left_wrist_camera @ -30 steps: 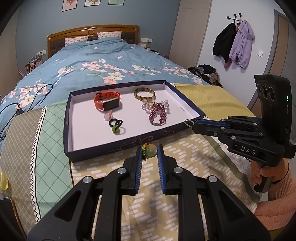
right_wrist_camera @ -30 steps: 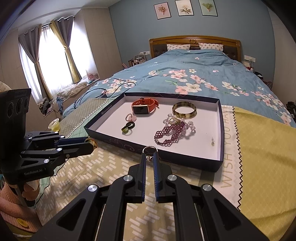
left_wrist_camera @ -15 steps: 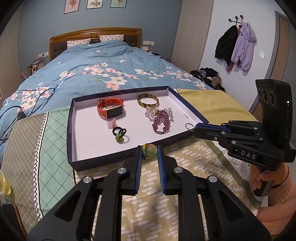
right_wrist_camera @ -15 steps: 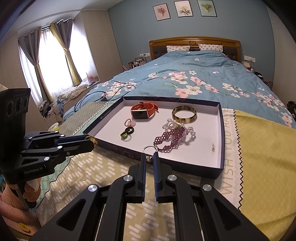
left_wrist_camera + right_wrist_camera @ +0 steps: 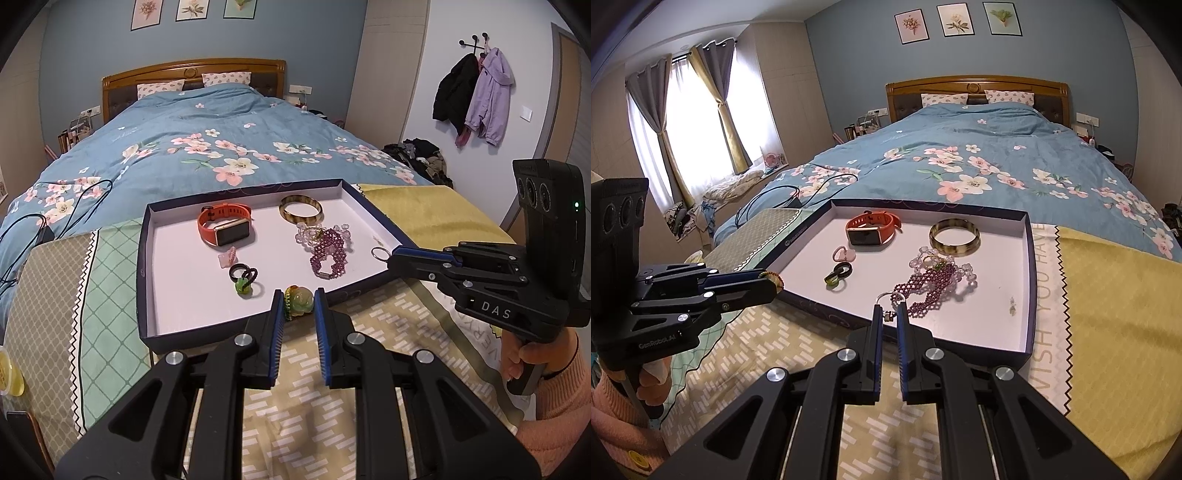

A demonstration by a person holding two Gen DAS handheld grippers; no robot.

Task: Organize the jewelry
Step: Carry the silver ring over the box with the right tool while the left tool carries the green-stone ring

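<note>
A bed (image 5: 960, 155) carries a patterned cloth (image 5: 332, 398), the shallow box lid (image 5: 1030, 258) and, apparently, black cables (image 5: 55, 199).

Blue-walled bedroom (image 5: 849, 48), floral-quilted bed (image 5: 979, 162), wooden headboard (image 5: 975, 86), curtained bright window (image 5: 690, 125)

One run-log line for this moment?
left claw: shut on green-yellow charm | right claw: shut on silver ring | both over tray near edge
</note>
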